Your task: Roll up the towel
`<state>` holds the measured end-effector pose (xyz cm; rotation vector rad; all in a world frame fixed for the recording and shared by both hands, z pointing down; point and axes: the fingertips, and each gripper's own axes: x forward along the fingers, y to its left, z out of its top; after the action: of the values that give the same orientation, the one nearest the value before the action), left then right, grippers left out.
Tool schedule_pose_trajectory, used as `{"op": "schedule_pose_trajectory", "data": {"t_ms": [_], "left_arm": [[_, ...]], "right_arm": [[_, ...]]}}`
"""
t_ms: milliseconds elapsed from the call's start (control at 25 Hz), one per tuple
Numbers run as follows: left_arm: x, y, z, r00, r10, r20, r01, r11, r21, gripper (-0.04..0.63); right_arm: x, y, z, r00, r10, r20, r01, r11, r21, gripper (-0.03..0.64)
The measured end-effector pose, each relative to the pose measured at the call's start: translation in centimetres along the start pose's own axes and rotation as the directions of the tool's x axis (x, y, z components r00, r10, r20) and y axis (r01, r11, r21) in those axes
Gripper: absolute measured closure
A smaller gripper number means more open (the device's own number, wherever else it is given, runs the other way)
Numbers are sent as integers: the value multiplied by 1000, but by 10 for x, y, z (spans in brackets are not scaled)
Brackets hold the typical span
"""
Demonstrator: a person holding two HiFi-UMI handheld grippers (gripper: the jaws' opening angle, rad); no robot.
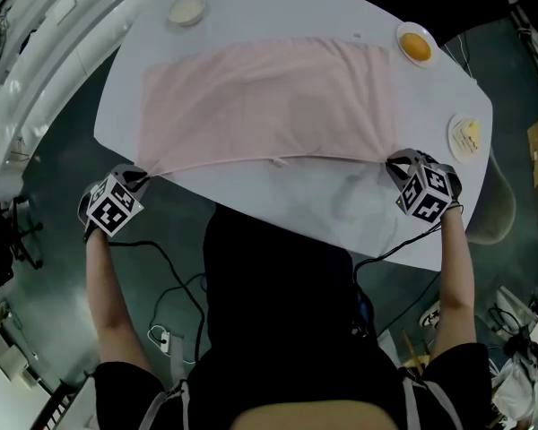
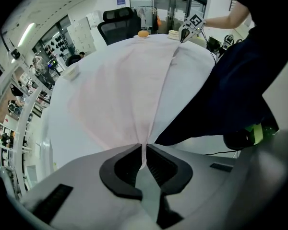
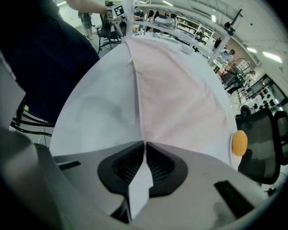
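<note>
A pale pink towel (image 1: pixel 269 101) lies spread across the white table (image 1: pixel 296 204), its near edge pulled taut between my two grippers. At the table's near left edge my left gripper (image 1: pixel 136 179) is shut on the towel's near left corner, and the cloth (image 2: pixel 129 90) runs up out of the closed jaws. My right gripper (image 1: pixel 396 164) is shut on the near right corner, the towel (image 3: pixel 177 90) stretching away from its jaws toward the left gripper (image 3: pixel 116 11). The right gripper (image 2: pixel 189 25) shows far off in the left gripper view.
An orange on a small plate (image 1: pixel 416 45) sits at the table's far right, a plate of food (image 1: pixel 467 136) at the right edge, and a small dish (image 1: pixel 186 10) at the far left. A black office chair (image 2: pixel 120 23) stands behind the table. Cables lie on the floor (image 1: pixel 175 330).
</note>
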<state>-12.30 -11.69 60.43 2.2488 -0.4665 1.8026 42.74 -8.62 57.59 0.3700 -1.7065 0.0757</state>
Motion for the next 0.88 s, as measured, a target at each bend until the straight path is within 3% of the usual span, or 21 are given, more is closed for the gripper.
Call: {"op": "schedule_pose_trajectory", "data": {"t_ms": [160,360,880], "left_arm": [[-7,-11,-9,1000,-11,-7,11,1000,-10,563],[-17,-4,-7,999,31,10,-31,999,-13,563],[-39,65,28,988,133,83,-129,991,-43,563]], "right_arm": [[-8,17,-3,999,37,17,-37,999,-4,595],[-17,8,4,997,8,71,-11,999,47,595],[-26,-53,17,982,-93,165,61,979,192,595]]}}
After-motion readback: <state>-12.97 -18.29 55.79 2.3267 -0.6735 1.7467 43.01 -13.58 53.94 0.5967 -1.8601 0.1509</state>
